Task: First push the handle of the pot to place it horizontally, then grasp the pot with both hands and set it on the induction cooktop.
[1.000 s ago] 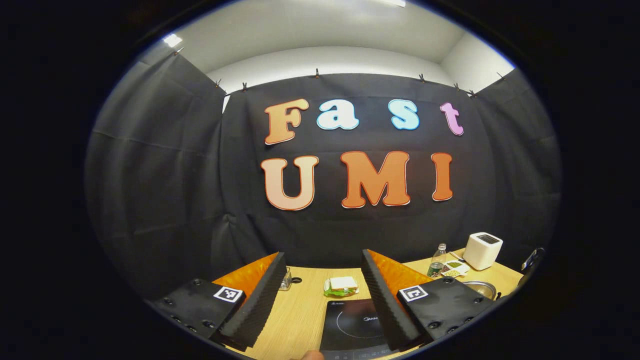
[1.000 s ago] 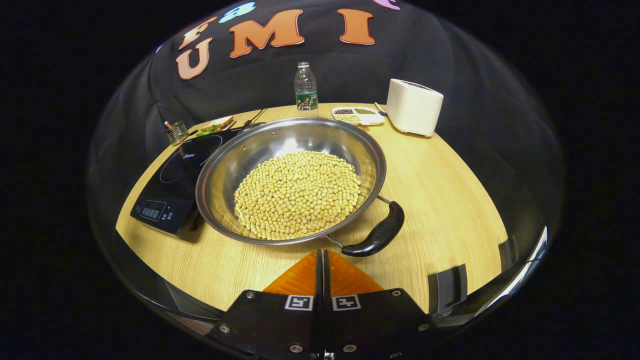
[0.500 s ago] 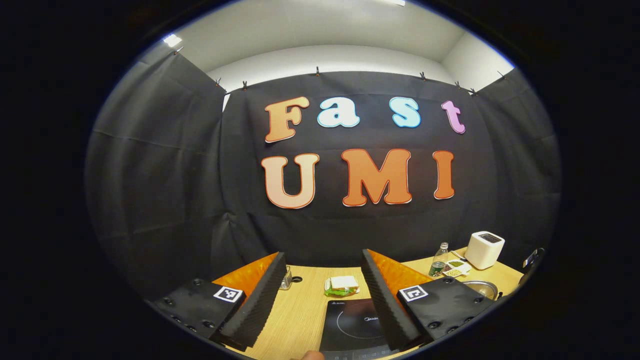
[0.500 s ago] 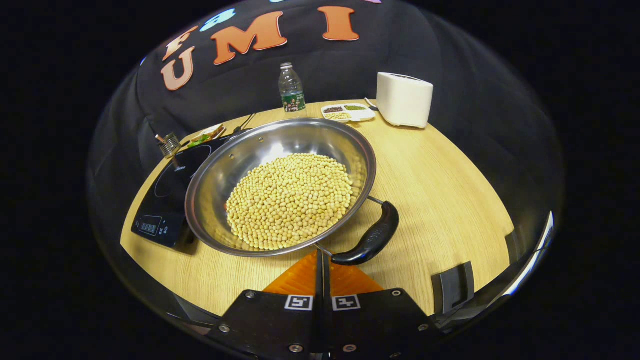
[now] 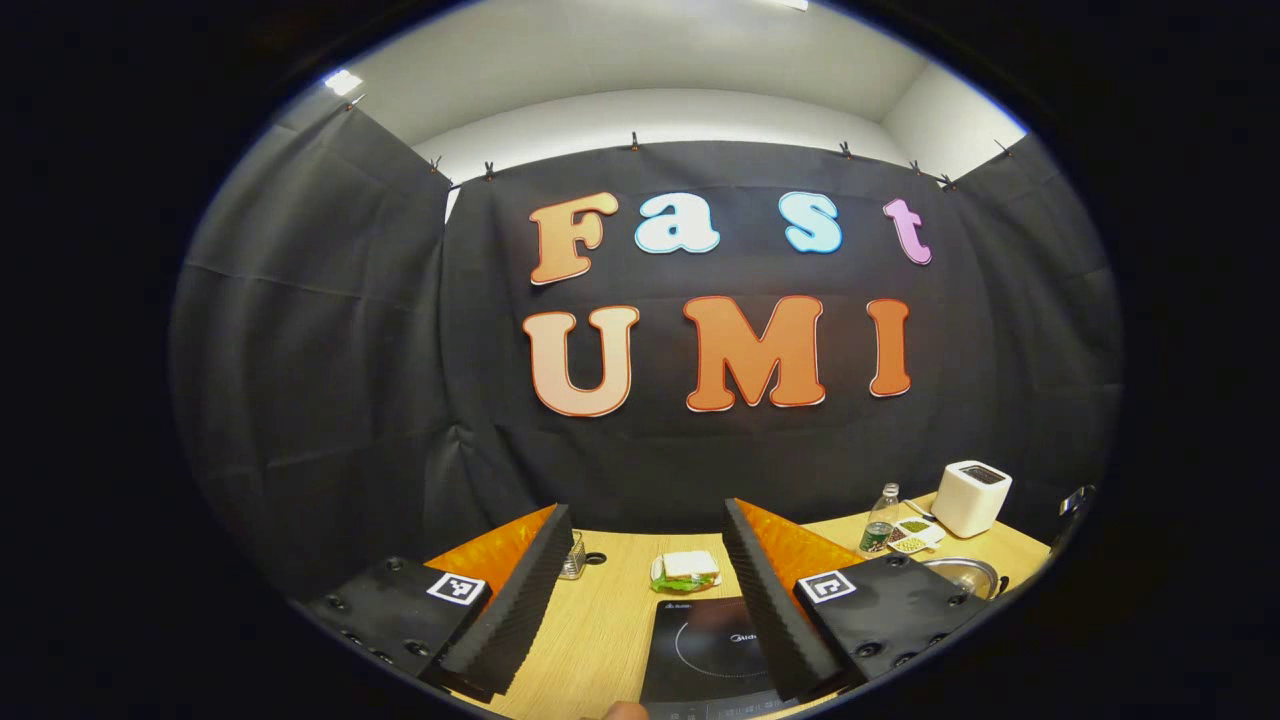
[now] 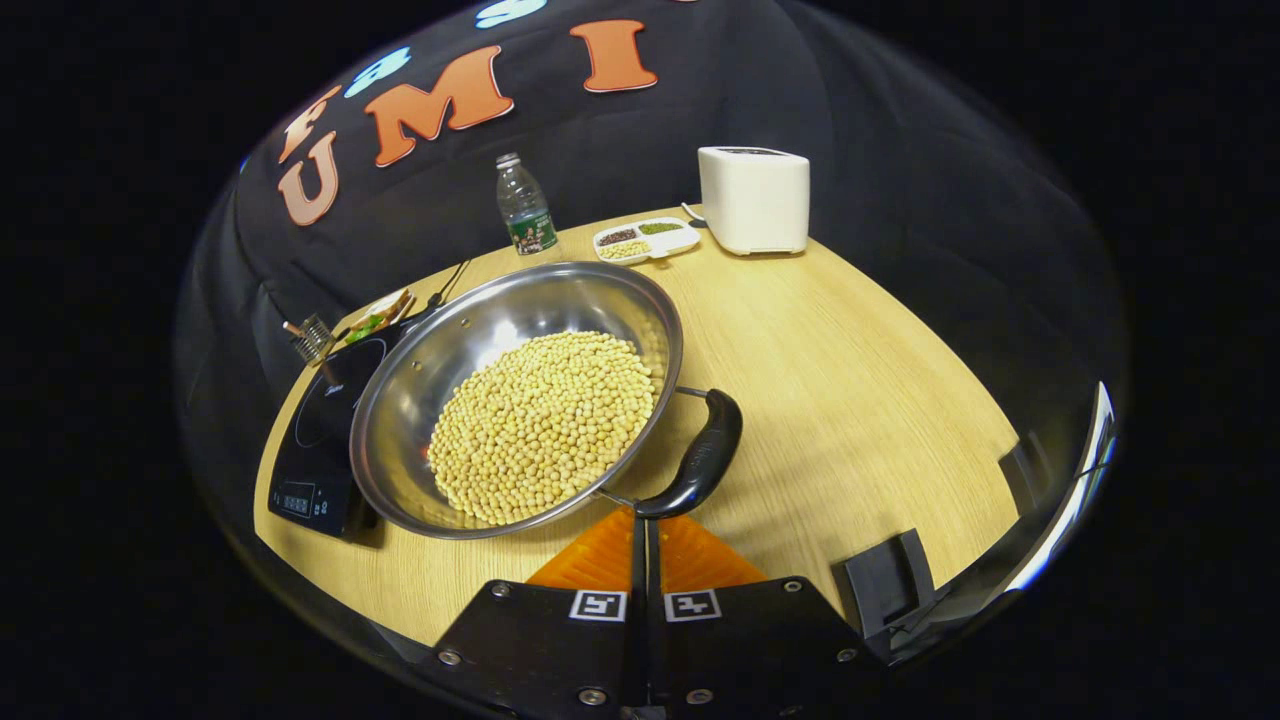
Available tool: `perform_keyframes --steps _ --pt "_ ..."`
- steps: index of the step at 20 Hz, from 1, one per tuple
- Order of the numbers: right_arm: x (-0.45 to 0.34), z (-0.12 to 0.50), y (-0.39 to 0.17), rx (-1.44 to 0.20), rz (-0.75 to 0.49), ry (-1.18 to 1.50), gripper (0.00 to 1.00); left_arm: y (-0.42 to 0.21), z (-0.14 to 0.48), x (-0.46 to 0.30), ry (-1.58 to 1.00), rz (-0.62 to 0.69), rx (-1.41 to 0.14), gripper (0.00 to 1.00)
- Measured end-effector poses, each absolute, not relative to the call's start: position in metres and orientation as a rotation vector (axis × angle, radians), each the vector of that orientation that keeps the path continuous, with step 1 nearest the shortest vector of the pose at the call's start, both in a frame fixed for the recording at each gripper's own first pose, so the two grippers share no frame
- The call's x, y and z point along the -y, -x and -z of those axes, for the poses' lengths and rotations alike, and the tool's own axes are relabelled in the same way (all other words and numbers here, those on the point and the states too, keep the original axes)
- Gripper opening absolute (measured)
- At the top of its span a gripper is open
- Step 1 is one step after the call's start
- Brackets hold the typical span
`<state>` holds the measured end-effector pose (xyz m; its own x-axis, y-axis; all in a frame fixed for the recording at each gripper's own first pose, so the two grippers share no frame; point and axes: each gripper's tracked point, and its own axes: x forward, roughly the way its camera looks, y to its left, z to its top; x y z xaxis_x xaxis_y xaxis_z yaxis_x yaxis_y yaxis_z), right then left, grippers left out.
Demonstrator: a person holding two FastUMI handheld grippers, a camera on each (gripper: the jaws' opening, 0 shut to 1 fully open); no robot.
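Now steel pot point(image 6: 500, 330), soybeans point(image 6: 540, 425), black handle point(image 6: 700, 460)

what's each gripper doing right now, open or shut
left gripper: open, holding nothing.
right gripper: shut, empty, tips at the pot handle.

In the right gripper view, the pot point(image 6: 520, 400) is sitting on the table point(image 6: 850, 400), with the induction cooktop point(image 6: 320, 440) lying left of the pot, the bottle point(image 6: 525, 220) and toaster point(image 6: 755, 200) standing behind it.
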<state>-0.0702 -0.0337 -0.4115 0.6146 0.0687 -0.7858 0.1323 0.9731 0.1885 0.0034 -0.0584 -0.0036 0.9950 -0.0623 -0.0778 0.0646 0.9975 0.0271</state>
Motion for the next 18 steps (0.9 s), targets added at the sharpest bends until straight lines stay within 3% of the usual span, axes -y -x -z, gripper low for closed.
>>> perform_keyframes --steps 18 --pt "0.066 0.420 0.027 -0.915 0.095 -0.328 0.00 -0.012 0.003 0.066 -0.047 0.066 -0.080 0.99"
